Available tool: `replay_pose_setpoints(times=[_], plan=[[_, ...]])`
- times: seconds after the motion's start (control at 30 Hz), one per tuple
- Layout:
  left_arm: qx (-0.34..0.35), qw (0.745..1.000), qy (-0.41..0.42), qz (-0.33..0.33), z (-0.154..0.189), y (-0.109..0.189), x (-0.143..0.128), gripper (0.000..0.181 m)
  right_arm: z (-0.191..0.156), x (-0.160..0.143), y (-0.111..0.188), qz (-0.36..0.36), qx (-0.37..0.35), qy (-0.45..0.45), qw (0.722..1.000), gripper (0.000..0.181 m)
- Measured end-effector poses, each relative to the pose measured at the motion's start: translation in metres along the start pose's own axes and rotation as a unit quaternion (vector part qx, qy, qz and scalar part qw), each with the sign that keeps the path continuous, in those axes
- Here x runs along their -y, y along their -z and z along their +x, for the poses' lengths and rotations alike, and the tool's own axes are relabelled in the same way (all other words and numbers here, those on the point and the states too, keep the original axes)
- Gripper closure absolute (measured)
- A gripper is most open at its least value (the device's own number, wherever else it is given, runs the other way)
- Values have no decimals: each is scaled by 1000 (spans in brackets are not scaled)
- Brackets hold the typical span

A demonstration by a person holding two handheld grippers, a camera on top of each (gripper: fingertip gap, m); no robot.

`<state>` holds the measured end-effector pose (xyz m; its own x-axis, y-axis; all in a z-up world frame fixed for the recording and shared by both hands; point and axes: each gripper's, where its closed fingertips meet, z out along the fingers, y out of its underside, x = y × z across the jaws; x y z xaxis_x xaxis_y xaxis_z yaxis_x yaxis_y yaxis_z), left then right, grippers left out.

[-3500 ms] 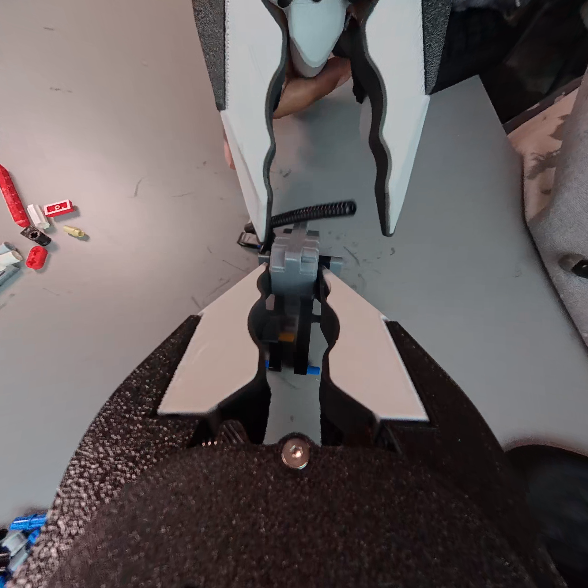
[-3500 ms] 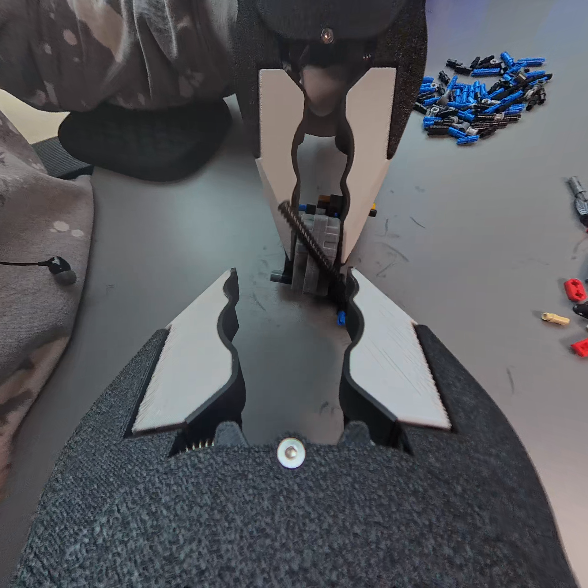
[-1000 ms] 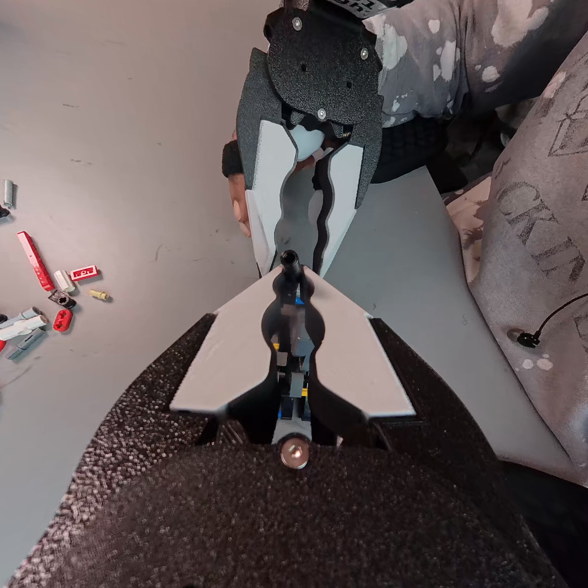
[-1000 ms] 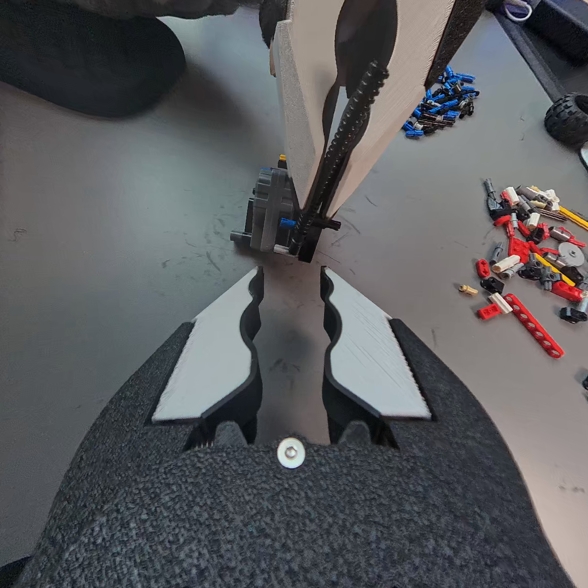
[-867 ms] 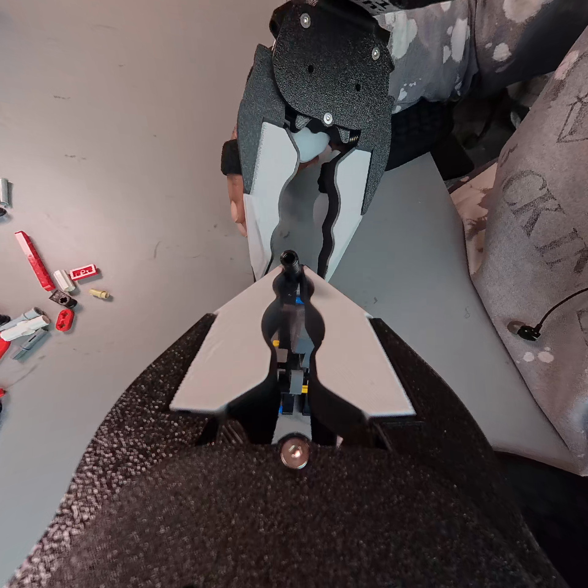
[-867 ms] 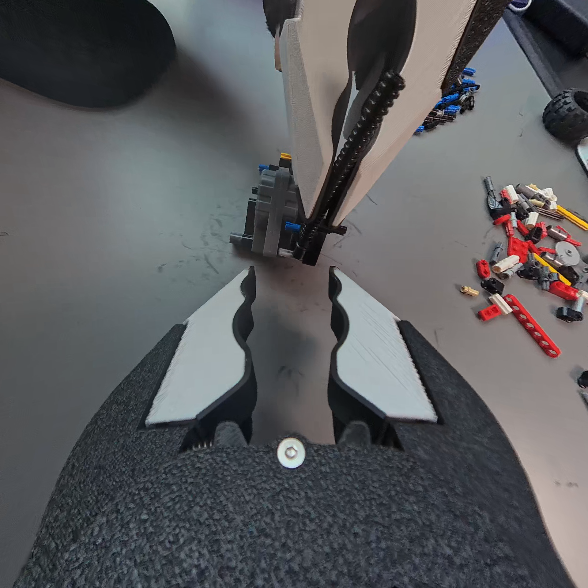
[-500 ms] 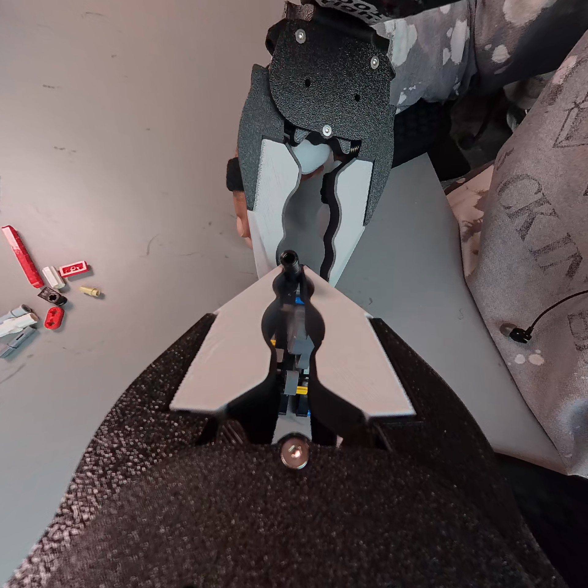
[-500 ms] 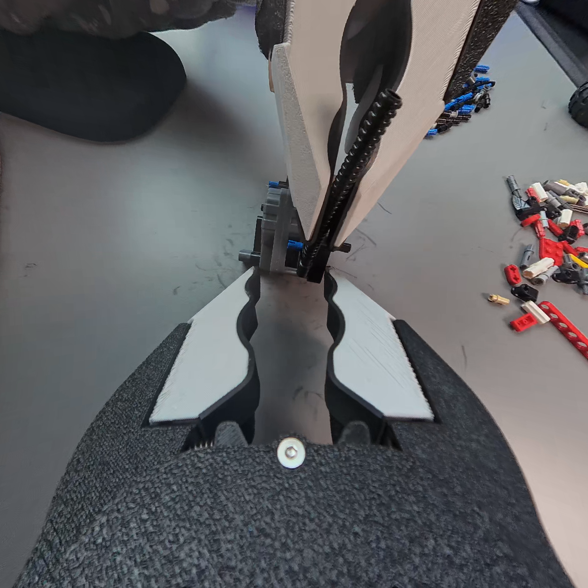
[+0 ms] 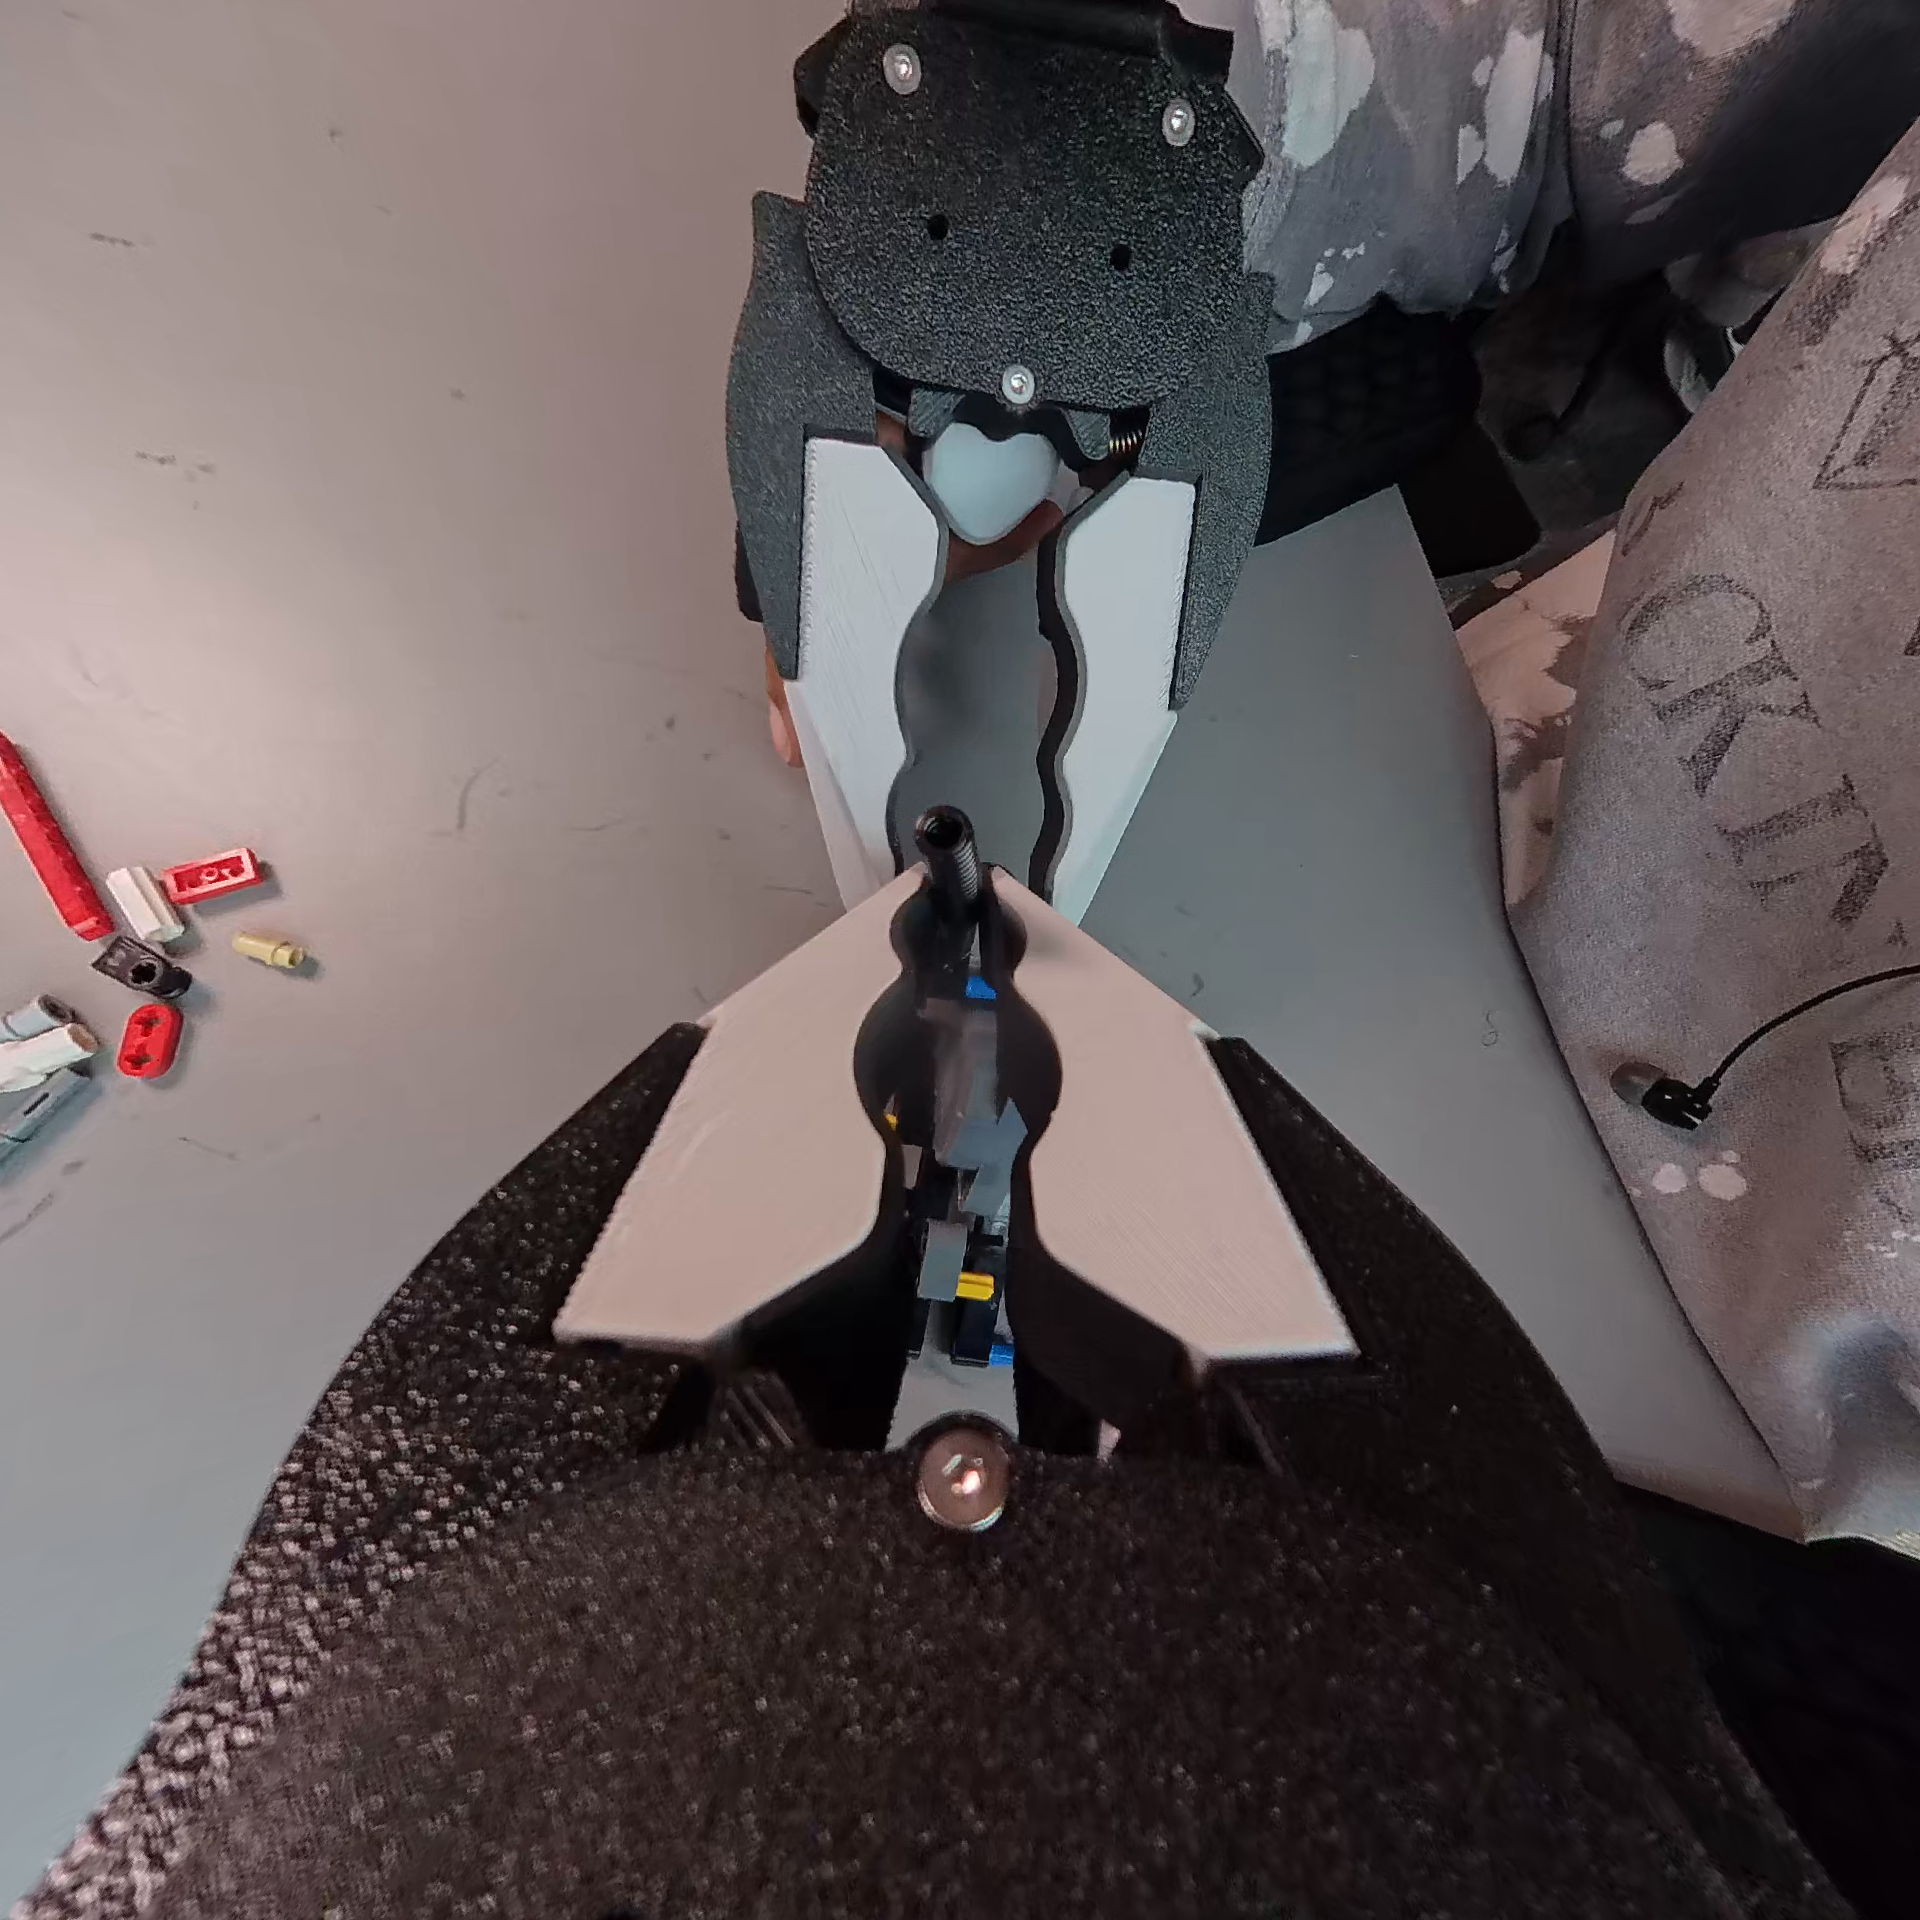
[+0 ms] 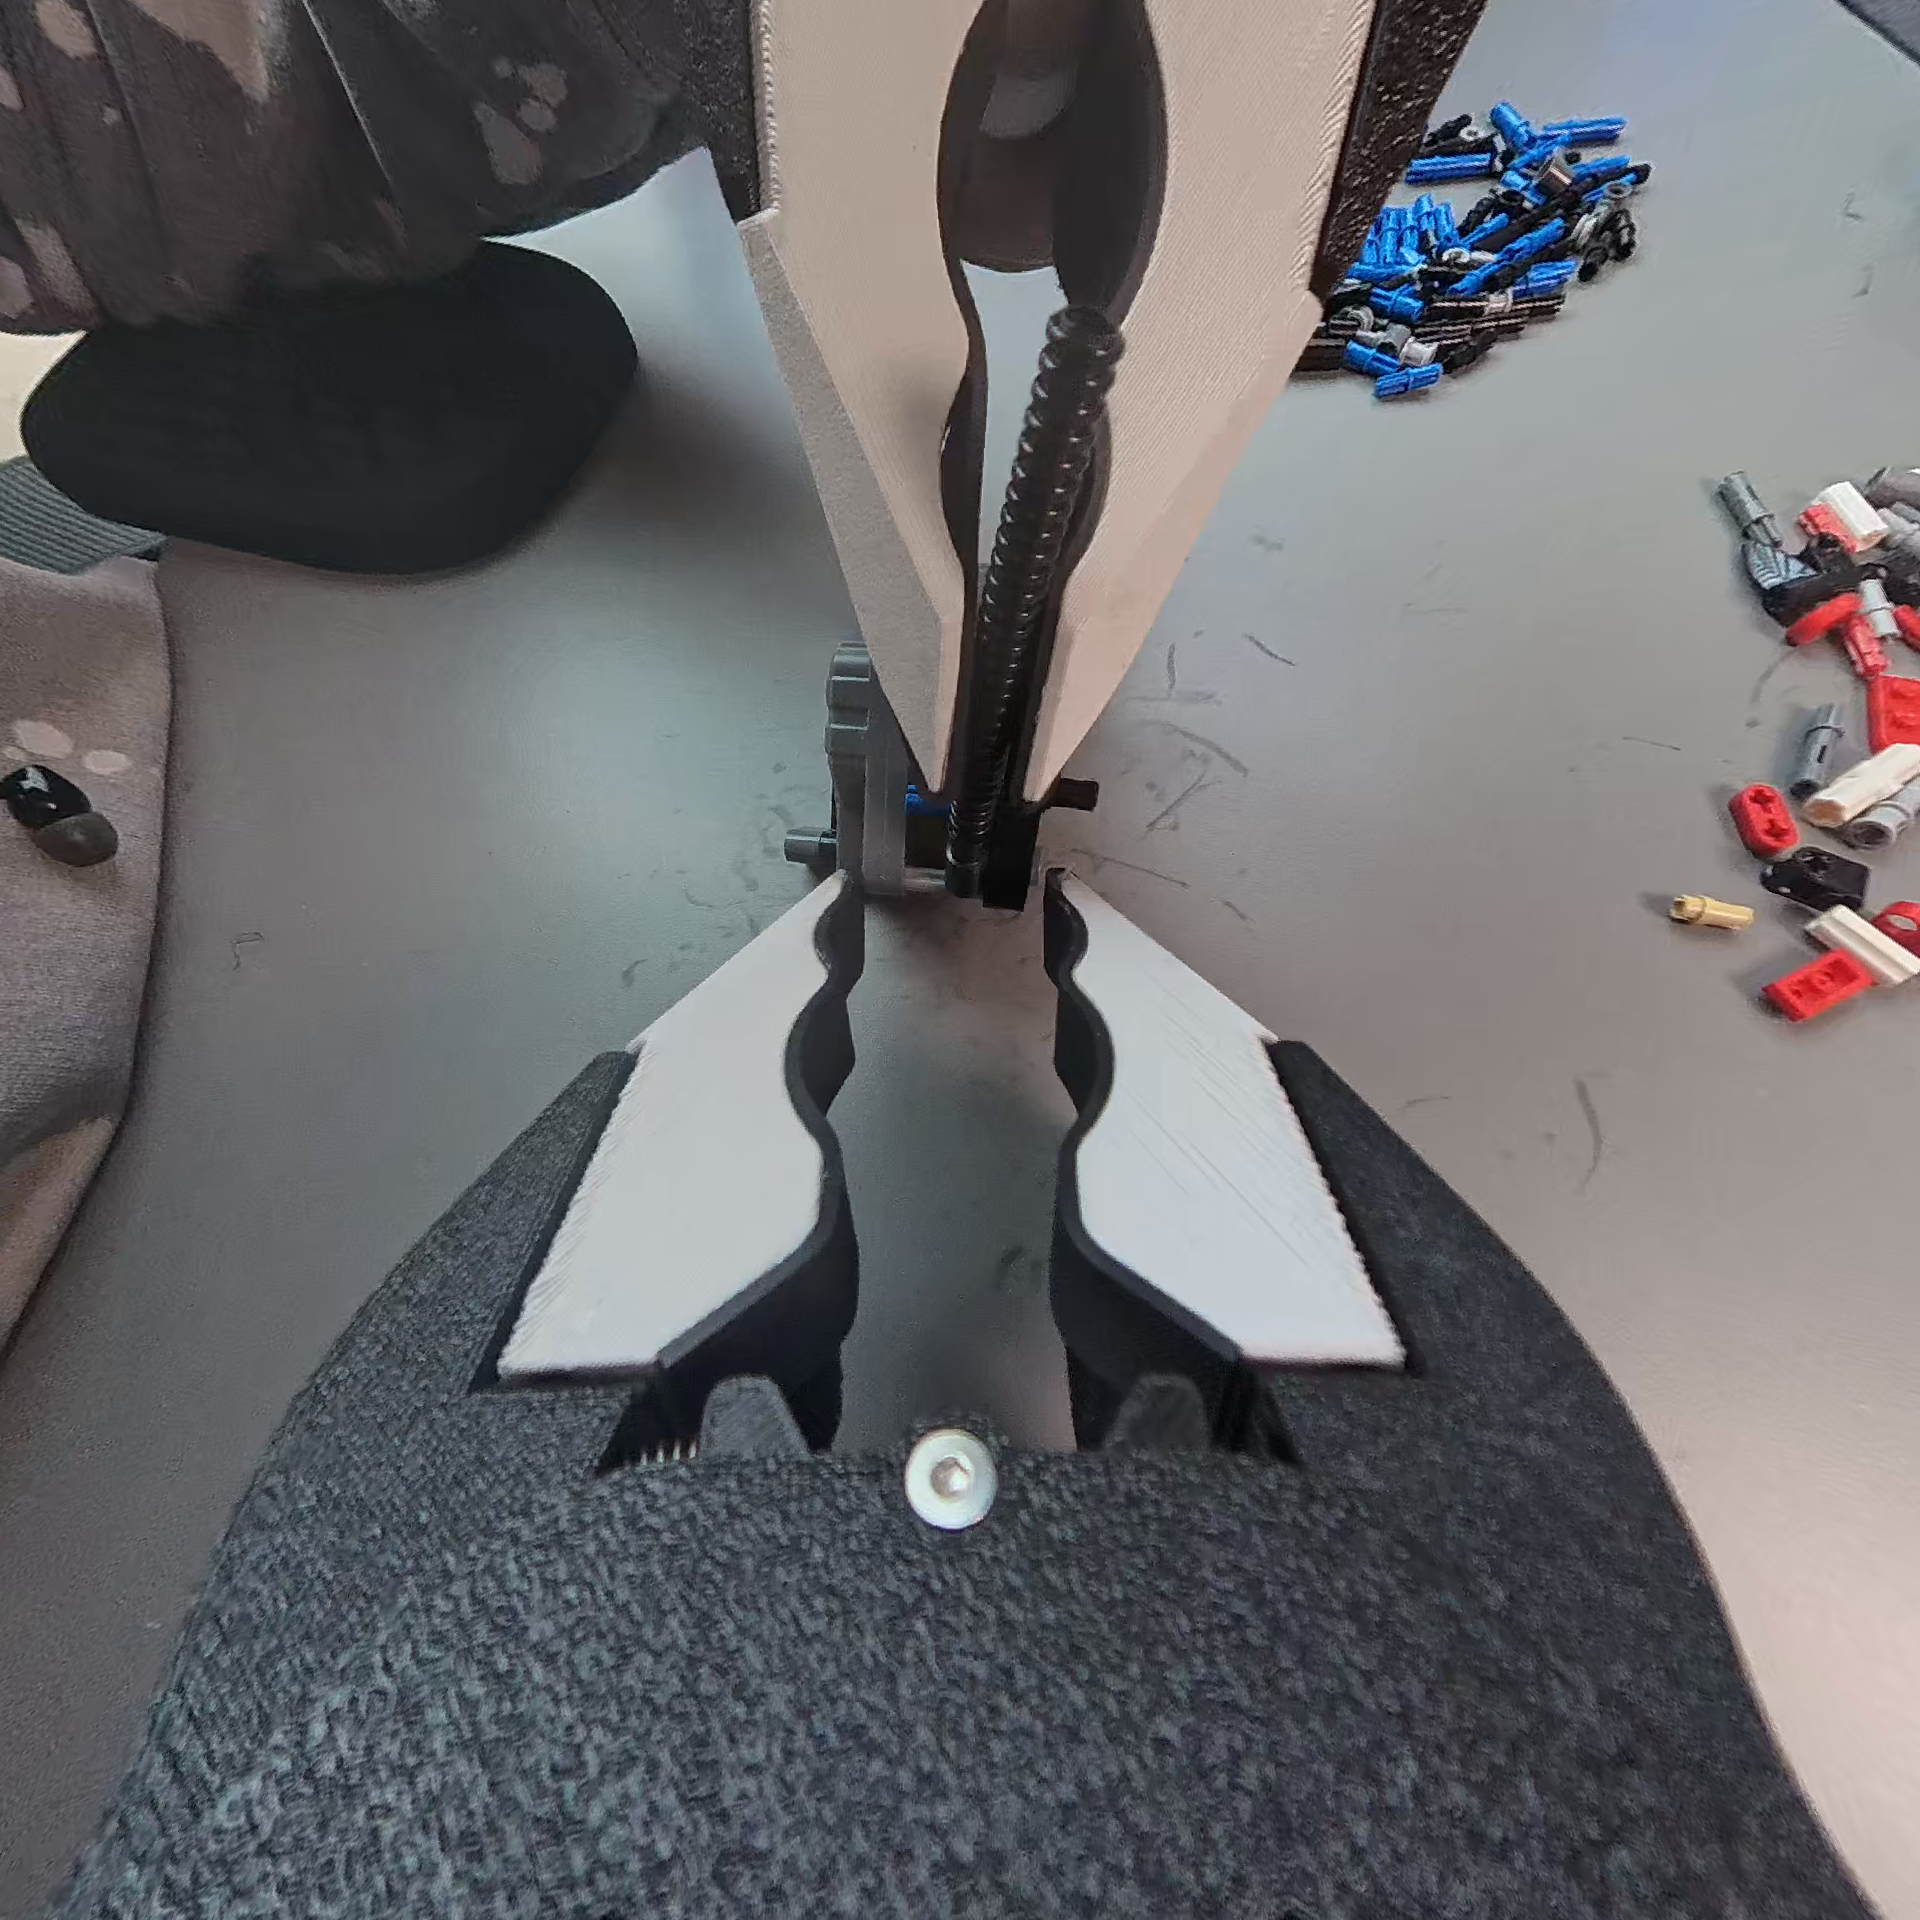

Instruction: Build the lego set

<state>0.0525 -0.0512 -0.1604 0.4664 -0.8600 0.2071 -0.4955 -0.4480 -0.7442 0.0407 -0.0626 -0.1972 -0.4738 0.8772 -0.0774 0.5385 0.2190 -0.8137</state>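
Note:
A small grey and black lego assembly [image 10: 868,790] stands on the grey table [image 10: 416,831]. A black ribbed hose [image 10: 1039,520] rises from it. My left gripper [image 10: 985,795] comes down from above and is shut on the hose. In the left wrist view the hose end [image 9: 943,831] sticks out past the left gripper [image 9: 951,878], and the assembly [image 9: 971,1143] shows through the gap below. My right gripper [image 10: 948,883] is open and empty, its fingertips [image 10: 836,899] flanking the assembly's near end. The right gripper also faces me in the left wrist view [image 9: 971,821].
A pile of blue and black pins [image 10: 1486,229] lies at the far right. Loose red, white and grey parts [image 10: 1849,810] lie to the right, also seen in the left wrist view [image 9: 135,935]. A black cap [image 10: 332,416] and a person's patterned clothing [image 9: 1714,727] border the table. The tips of both grippers are at nearly the same place.
The left gripper has gone from gripping the grey block to holding the hose upright. The right gripper has narrowed and moved in close to the assembly's near end.

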Motion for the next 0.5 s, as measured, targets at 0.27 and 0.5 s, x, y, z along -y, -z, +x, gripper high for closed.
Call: replay_pose_setpoints(times=[0.27, 0.5], plan=[[4, 1000, 6, -5, 1, -3, 1, 175, -3, -1, -4, -11, -11, 7, 1000, 150], [5, 1000, 6, 3, 5, -5, 5, 170, -1, 0, -3, -13, -29, 18, 999, 155]])
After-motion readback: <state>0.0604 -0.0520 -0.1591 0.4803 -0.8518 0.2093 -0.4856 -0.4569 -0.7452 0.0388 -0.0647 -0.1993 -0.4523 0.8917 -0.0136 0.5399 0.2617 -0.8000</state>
